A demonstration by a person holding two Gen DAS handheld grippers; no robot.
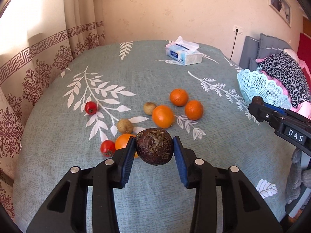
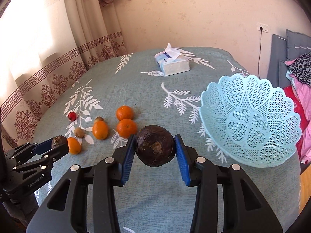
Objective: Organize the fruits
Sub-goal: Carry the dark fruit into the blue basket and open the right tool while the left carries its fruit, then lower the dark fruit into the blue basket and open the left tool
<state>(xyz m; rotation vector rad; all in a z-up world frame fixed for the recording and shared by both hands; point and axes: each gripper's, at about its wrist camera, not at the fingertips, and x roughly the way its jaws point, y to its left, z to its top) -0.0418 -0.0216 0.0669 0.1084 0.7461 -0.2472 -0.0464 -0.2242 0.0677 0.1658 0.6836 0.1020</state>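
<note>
Curtain (image 2: 48, 73): hangs at the far left, beside the table.
Left gripper (image 1: 154, 148): blue pads clamped on a dark brown fruit (image 1: 154, 148), held above the tablecloth (image 1: 136, 73).
Loose fruit: two tomatoes (image 1: 91, 107), two small tan fruits (image 1: 125, 125) and four oranges (image 1: 162, 116) lie grouped on the cloth.
Tissue pack (image 2: 172, 63): at the far side, apart from the fruit.
Right gripper (image 2: 155, 148): clamped on a second dark fruit (image 2: 155, 145), just left of the basket.
Basket (image 2: 250, 120): pale blue lattice, tilted, at the table's right edge.
</note>
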